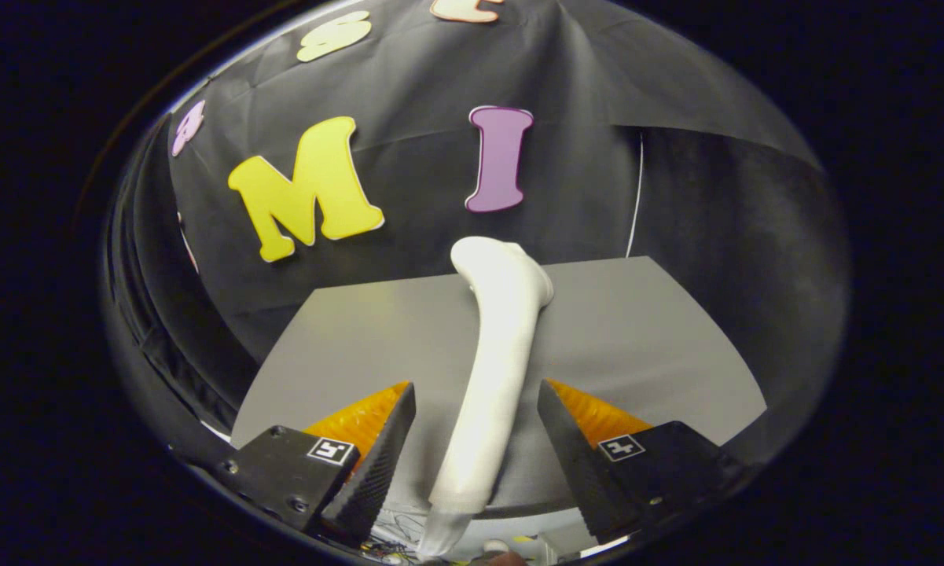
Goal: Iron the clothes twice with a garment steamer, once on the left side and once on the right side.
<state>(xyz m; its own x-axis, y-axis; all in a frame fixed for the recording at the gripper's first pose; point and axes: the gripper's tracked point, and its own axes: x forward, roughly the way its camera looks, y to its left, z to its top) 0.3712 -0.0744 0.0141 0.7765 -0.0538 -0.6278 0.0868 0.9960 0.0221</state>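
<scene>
One white steamer [497,362], slim curved handle, bent head, at frame centre over one grey table [637,346]. Gripper [475,448] jaws spread wide either side of handle, not touching.

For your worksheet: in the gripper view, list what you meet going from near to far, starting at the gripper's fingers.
Gripper, fingers open either side of the handle without touching it → white garment steamer, lying between them and reaching ahead → grey table → black cloth wall.
</scene>
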